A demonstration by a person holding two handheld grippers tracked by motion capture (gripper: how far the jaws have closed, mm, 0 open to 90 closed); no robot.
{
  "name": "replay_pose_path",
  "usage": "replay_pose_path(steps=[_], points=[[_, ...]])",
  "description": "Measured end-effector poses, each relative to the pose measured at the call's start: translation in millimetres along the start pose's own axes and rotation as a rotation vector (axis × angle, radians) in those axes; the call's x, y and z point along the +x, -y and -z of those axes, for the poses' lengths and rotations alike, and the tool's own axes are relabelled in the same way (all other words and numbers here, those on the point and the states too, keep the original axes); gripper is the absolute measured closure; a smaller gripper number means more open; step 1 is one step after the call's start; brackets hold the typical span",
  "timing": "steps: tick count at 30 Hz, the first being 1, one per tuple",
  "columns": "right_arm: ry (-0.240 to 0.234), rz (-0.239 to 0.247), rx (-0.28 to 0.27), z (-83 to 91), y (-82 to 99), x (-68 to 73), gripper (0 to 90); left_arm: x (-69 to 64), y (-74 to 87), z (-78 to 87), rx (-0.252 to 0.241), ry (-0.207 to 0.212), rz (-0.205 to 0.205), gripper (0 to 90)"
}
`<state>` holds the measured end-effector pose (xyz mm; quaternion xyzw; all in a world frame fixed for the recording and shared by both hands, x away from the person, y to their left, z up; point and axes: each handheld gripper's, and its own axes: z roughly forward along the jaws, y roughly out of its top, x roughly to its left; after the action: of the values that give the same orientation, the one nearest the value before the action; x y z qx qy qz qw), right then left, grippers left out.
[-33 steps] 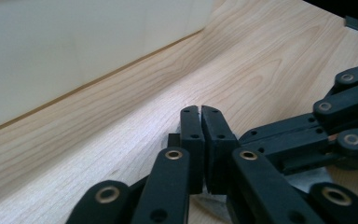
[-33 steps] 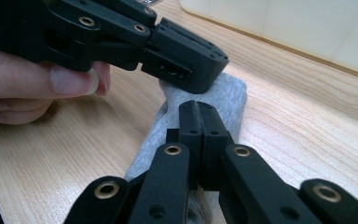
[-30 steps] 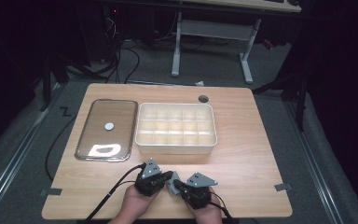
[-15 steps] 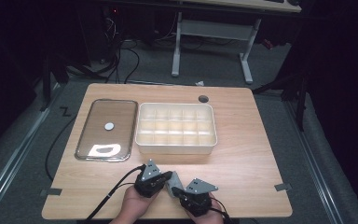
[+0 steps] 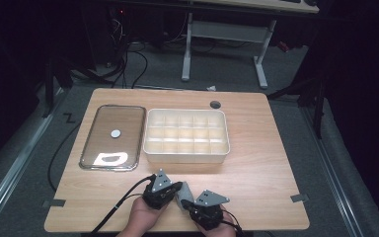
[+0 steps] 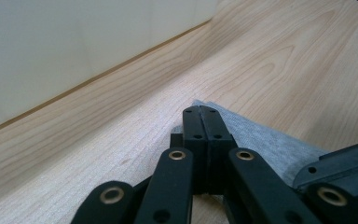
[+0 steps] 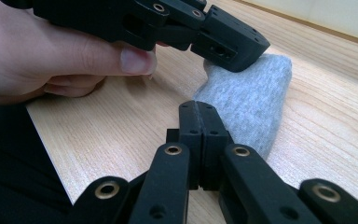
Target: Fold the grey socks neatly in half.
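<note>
Near the front edge of the wooden table [image 5: 256, 163], between your two hands, lies a small folded grey cloth [image 5: 183, 193]. You hold the left gripper [image 5: 176, 186] and the right gripper [image 5: 191, 211] close together there, tips turned toward each other, with the cloth just between them.

From the left gripper view, your left gripper [image 6: 200, 112] has its jaws pressed flat together with nothing between them; their tip sits over the near corner of the grey cloth [image 6: 261, 140], which spreads away to the right beneath them. Whether the tip touches the fabric I cannot tell.

From the right gripper view, your right gripper [image 7: 198, 108] is likewise pressed together and empty, its tip just short of the cloth's [image 7: 256, 98] near side. The left gripper [image 7: 242, 49] comes in from the top there, its closed end resting on the cloth's far upper part, and your left hand [image 7: 42, 60] wraps its body.

Farther back on the table stand a cream divided tray [image 5: 186, 154] and, just beside it on the left, a clear lid [image 5: 112, 136]. Both are well apart from the cloth.
</note>
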<state>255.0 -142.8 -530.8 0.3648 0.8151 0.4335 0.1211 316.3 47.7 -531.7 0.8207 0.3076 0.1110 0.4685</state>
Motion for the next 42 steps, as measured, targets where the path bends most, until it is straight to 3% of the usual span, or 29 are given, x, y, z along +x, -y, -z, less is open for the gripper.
replay_pose_path(steps=[7, 13, 18, 22, 25, 27, 36, 42], points=[[0.003, 0.000, 0.006, 0.7, -2.6, 1.2, 90.0, -4.1, 0.8, 1.8, -0.014, -0.026, -0.030, 90.0], [-0.008, -0.015, -0.032, 7.4, -8.9, 1.9, 84.1, -3.6, 1.7, 3.7, -0.034, -0.038, -0.008, 87.1], [0.023, -0.060, -0.079, 11.1, -14.0, -5.7, 68.7, -3.5, 1.9, 4.1, -0.037, -0.028, -0.008, 86.6], [0.052, -0.143, -0.083, 10.3, -15.2, -16.9, 56.3, -4.2, 2.1, 4.5, -0.038, -0.024, -0.016, 86.3], [0.055, -0.168, -0.020, 5.0, -13.7, -20.3, 49.1, -4.1, 2.2, 4.6, -0.037, -0.021, -0.016, 85.8], [0.037, -0.186, 0.009, 0.8, -10.2, -21.3, 48.3, -4.1, 2.2, 4.4, -0.039, -0.019, -0.015, 84.6], [0.018, -0.222, 0.028, -2.9, -6.8, -23.3, 48.8, -3.9, 3.1, 6.5, -0.057, -0.023, -0.010, 78.6], [0.003, -0.219, 0.030, -4.9, -6.3, -24.2, 48.7, -1.1, 1.4, 18.9, -0.095, -0.013, 0.016, 65.9]])
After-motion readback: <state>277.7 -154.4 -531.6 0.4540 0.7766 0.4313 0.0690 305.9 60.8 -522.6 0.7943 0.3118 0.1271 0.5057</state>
